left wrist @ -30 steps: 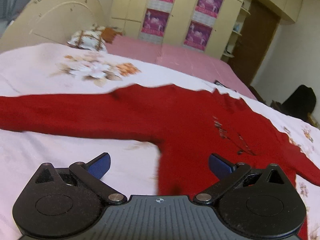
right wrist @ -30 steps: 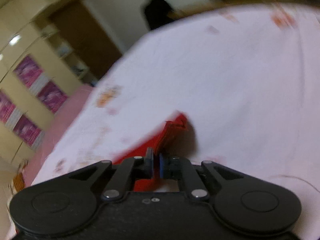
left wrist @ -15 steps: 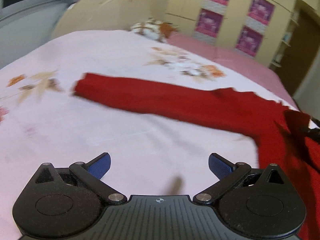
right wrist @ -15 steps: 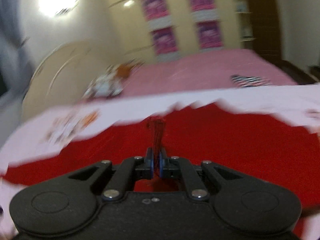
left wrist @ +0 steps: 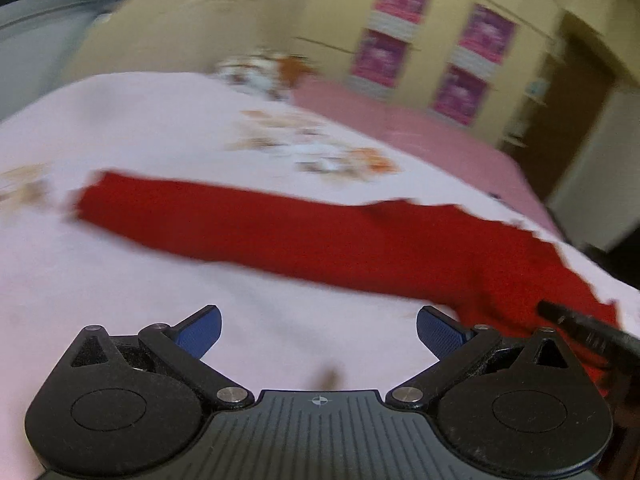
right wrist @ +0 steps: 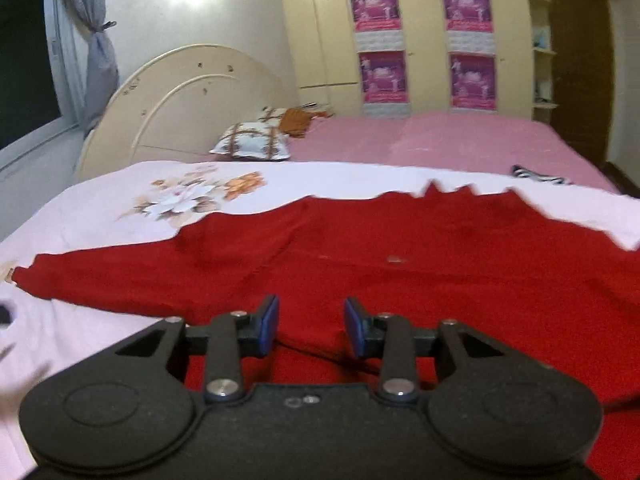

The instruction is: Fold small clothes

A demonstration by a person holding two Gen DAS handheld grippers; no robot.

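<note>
A red sweater (right wrist: 440,248) lies spread on the pale pink floral bedsheet (right wrist: 120,200). One long sleeve stretches out to the left, seen in the left wrist view (left wrist: 224,216). My right gripper (right wrist: 311,326) is open and empty, just above the sweater's body. My left gripper (left wrist: 318,330) is wide open and empty over bare sheet (left wrist: 160,280), short of the sleeve. Part of the right gripper (left wrist: 588,336) shows at the right edge of the left wrist view.
A patterned pillow (right wrist: 252,140) and an orange cloth (right wrist: 298,120) lie by the cream headboard (right wrist: 180,96). A pink bedspread (right wrist: 460,136) covers the far side, with a striped item (right wrist: 538,174) on it. Wardrobes with pink posters (right wrist: 424,40) stand behind.
My right gripper carried a pinched piece of the sweater over onto its body, then opened and let it go. My left gripper stayed open and swung left toward the sleeve.
</note>
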